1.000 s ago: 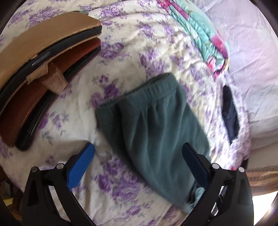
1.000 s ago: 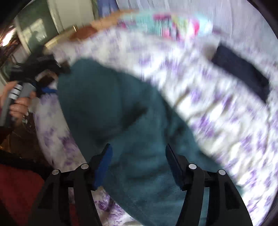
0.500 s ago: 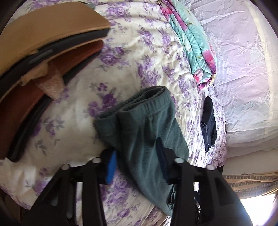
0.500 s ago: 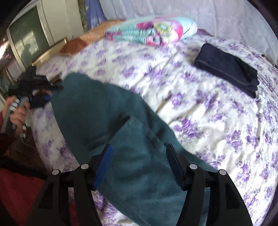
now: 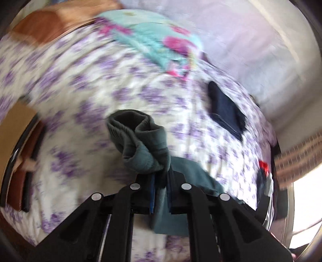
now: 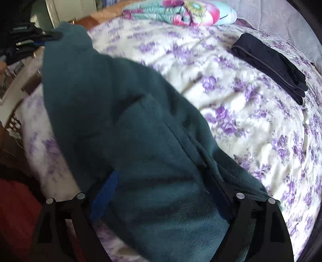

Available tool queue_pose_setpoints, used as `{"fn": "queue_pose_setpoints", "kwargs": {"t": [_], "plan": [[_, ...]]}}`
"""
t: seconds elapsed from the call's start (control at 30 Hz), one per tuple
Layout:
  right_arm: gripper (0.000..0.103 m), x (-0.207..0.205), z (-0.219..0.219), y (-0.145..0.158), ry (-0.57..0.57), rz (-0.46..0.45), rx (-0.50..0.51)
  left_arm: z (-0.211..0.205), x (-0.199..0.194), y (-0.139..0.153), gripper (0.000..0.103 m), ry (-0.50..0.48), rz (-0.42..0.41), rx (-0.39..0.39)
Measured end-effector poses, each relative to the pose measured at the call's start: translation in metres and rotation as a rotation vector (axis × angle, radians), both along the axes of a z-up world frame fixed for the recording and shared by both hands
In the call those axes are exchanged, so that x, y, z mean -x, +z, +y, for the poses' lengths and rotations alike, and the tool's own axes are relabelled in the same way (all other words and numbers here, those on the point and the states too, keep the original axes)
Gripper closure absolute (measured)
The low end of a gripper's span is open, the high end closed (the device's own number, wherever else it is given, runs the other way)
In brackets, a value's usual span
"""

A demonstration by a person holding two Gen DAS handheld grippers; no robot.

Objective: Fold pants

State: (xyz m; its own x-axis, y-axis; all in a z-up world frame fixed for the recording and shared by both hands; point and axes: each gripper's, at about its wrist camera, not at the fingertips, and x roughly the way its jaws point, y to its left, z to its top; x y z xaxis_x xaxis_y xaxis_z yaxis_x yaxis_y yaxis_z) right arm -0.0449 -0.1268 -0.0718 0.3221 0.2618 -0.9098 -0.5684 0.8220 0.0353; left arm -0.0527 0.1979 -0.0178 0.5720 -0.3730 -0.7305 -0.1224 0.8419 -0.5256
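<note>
Teal fleece pants (image 6: 124, 121) lie across the flowered bedsheet (image 6: 251, 104). My left gripper (image 5: 160, 187) is shut on one end of them. That end is lifted off the bed and bunches up just past the jaws as a crumpled roll of pants (image 5: 140, 145). In the right wrist view the left gripper (image 6: 34, 38) is at the top left, holding that end raised. My right gripper (image 6: 163, 195) sits low over the other end, its jaws opening wide. The cloth lies between the fingers and drapes over the right one; the blue left pad (image 6: 106, 191) shows beside it.
A folded dark navy garment (image 6: 269, 60) lies on the far right of the bed. A bright turquoise and pink quilt (image 6: 177, 10) is at the head. Brown cushions (image 5: 14, 141) stand at the bed's left edge. Red and dark clothes (image 5: 263, 171) sit at the right edge.
The left gripper closed on the end of the pants and raised it off the bed, rolling as it rose. The right gripper's jaws spread wider over the cloth.
</note>
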Motion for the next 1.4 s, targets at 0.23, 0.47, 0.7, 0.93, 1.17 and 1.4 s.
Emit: {"fn": "queue_pose_setpoints", "kwargs": {"t": [0.23, 0.47, 0.7, 0.93, 1.17, 1.4], "plan": [[0.015, 0.011, -0.128, 0.038, -0.465, -0.031, -0.210, -0.113, -0.016, 0.041, 0.096, -0.352, -0.110, -0.049], [0.015, 0.056, -0.241, 0.006, -0.936, 0.140, -0.564, -0.284, 0.006, 0.018, 0.096, -0.924, -0.139, -0.123], [0.015, 0.082, -0.245, 0.003, -0.937, 0.154, -0.593, -0.338, 0.014, -0.021, 0.097, -1.092, -0.019, -0.100], [0.016, 0.064, -0.217, 0.014, -0.798, 0.186, -0.661, -0.297, -0.004, -0.027, 0.085, -0.957, 0.094, -0.058], [0.017, 0.038, -0.161, 0.019, -0.584, 0.215, -0.608, -0.202, -0.031, -0.029, 0.049, -0.584, 0.156, -0.140], [0.025, 0.016, -0.134, 0.005, -0.529, 0.308, -0.592, -0.118, -0.025, -0.069, 0.044, -0.254, 0.321, -0.156]]}}
